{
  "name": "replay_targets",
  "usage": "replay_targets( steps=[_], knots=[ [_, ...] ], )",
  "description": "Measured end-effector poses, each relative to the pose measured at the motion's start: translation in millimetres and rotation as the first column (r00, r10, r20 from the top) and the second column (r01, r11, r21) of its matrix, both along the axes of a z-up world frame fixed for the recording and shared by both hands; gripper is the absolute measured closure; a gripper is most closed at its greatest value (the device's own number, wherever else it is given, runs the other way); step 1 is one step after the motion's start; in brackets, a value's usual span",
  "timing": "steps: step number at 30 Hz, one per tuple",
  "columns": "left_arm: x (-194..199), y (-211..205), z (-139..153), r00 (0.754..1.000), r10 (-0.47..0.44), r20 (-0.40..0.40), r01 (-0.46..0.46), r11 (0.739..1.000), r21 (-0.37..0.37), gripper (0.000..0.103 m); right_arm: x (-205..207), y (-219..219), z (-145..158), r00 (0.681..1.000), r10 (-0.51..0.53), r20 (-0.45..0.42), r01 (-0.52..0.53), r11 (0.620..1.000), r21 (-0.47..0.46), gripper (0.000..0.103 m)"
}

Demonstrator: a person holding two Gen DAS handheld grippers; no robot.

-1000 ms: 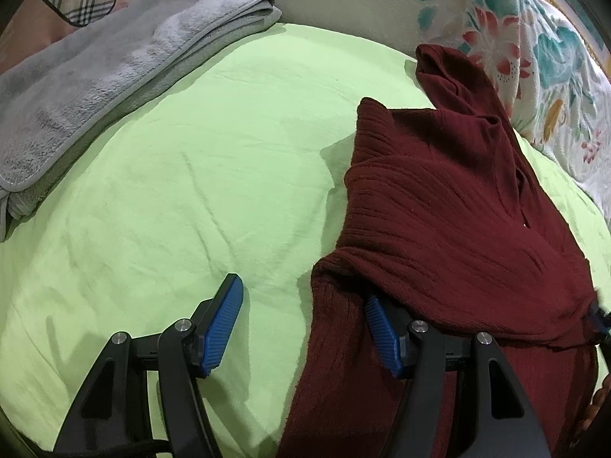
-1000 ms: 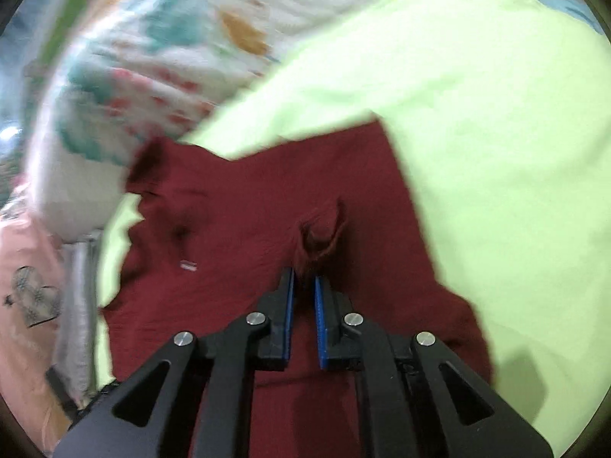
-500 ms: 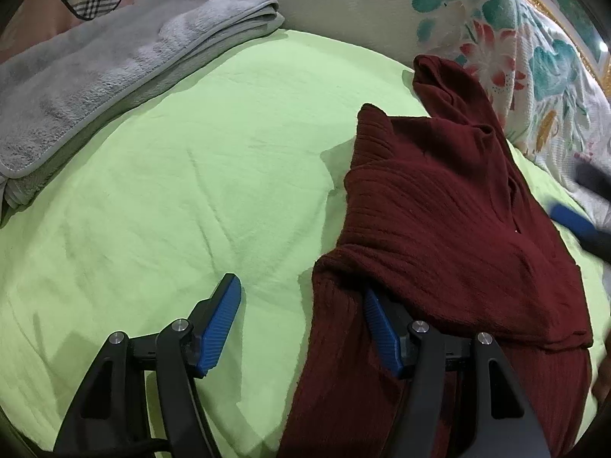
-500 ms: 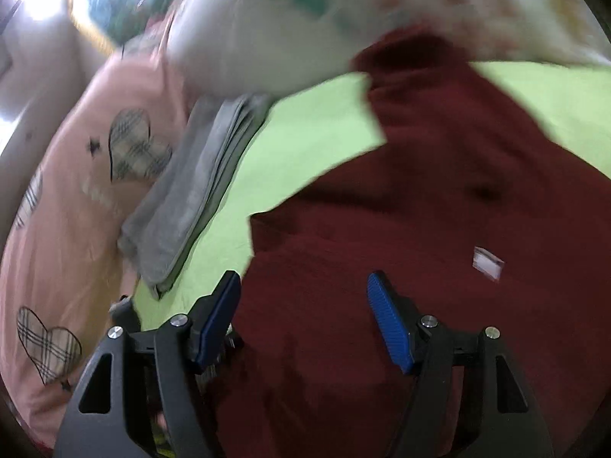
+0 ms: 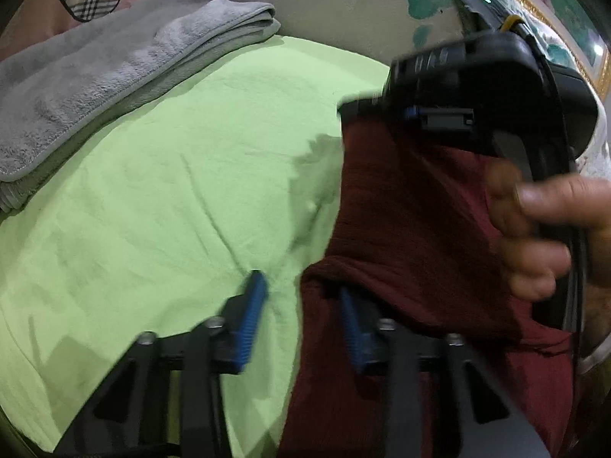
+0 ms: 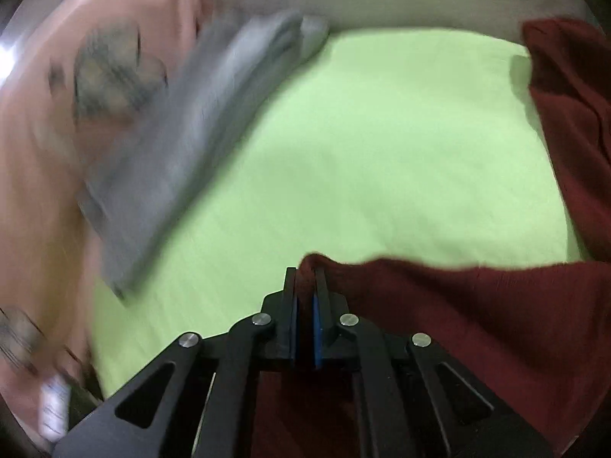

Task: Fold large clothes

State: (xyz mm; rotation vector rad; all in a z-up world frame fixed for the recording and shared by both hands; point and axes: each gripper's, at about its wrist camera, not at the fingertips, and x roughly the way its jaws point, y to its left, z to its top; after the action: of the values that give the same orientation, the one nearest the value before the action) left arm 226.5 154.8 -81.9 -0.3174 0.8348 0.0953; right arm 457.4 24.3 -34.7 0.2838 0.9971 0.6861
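Far left, a folded grey towel (image 5: 114, 76) lies on the green sheet (image 5: 172, 191). The left gripper (image 5: 301, 324) is closing, its fingers (image 5: 250, 316) straddling the maroon sweater's (image 5: 412, 229) near edge. To the right, the right gripper (image 6: 305, 290) sits clamped on a sweater corner, a hand (image 5: 550, 225) behind it. Mid-fold, I'd say; next, both corners need lifting together and carrying across evenly.

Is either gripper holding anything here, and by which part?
The right gripper is shut on the edge of the dark red ribbed knit garment. The left gripper is closing around its folded edge, pads not yet pressing.
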Motion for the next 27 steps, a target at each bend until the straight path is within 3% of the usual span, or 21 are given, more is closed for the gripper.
replay_targets(
  steps=[2,6,8,13,16,21,24,27],
  knots=[
    [-2,3,-1,1.0,0.001,0.001,-0.001,1.0,-0.025,0.078,5,-14,-4,0.996,-0.081,-0.024,0.083,0.993,0.086,0.096],
    [-15,16,2,1.0,0.015,-0.021,-0.017,0.996,-0.086,0.083,-6,-38,-12,0.987,-0.151,-0.06,0.155,0.984,0.087,0.09],
    [-24,21,3,0.999,0.028,-0.028,-0.031,0.995,-0.09,0.083,-24,-65,-2,0.982,-0.186,-0.022,0.187,0.976,0.114,0.075],
    [-33,18,18,1.0,0.013,-0.026,-0.015,0.997,-0.08,0.086,-57,-136,23,0.943,-0.328,0.055,0.319,0.939,0.125,0.07],
    [-26,6,33,0.999,-0.036,-0.004,0.036,0.995,-0.091,0.085,-59,-181,26,0.904,-0.423,0.065,0.419,0.906,0.064,0.07],
    [-5,-26,50,0.994,-0.111,0.015,0.112,0.992,-0.061,0.065,-49,-237,30,0.86,-0.506,0.074,0.508,0.861,-0.012,0.07],
    [22,-39,57,0.989,-0.145,0.004,0.145,0.988,-0.057,0.064,-36,-245,37,0.863,-0.495,0.105,0.502,0.863,-0.059,0.069],
    [45,-46,65,0.988,-0.154,0.01,0.154,0.988,-0.031,0.061,-15,-240,44,0.875,-0.461,0.148,0.477,0.873,-0.101,0.053]
  ],
)
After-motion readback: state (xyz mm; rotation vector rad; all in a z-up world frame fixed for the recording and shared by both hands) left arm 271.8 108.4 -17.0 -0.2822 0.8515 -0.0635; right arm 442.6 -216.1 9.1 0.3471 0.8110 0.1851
